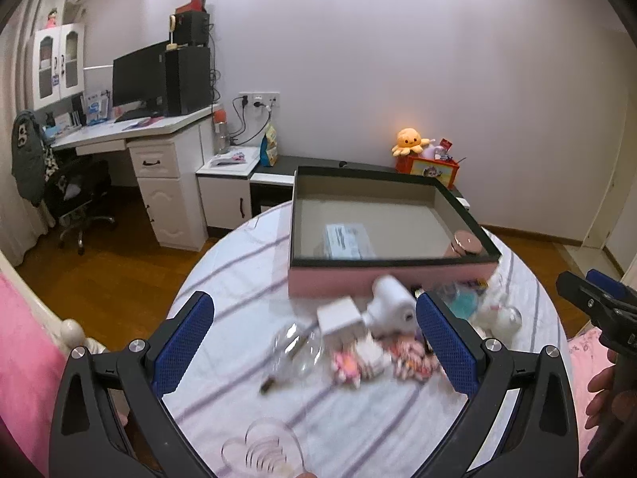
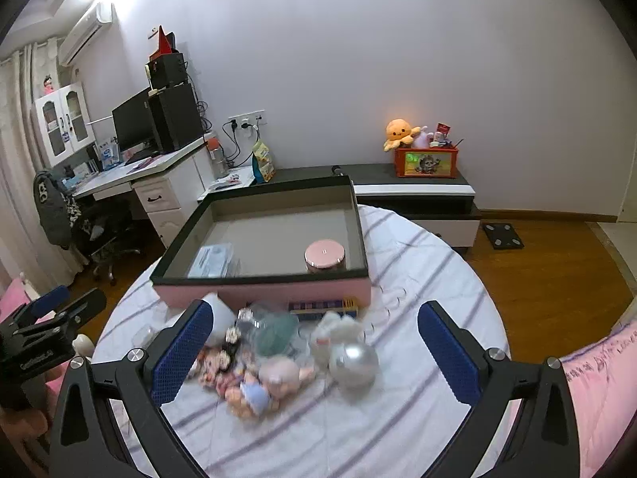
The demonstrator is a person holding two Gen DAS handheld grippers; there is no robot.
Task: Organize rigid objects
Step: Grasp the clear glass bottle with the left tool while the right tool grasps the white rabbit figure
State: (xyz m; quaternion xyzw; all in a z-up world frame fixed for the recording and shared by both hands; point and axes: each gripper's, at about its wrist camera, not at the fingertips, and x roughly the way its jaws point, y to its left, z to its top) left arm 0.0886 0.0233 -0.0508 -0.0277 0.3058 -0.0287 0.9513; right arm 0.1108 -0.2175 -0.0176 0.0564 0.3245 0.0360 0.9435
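Observation:
A pink box with a dark rim stands at the far side of a round table with a striped cloth. Inside it are a pink-lidded jar and a wrapped packet. In front of the box lies a blurred heap: a clear bulb, a white block, a white cylinder, a silver ball, a doll and a teal item in plastic. My left gripper and right gripper hover above the heap, both open wide and holding nothing.
A clear ribbed container lies at the table's near edge. Pink bedding flanks the table. A desk with a monitor, an office chair and a low cabinet with an orange toy box stand along the wall.

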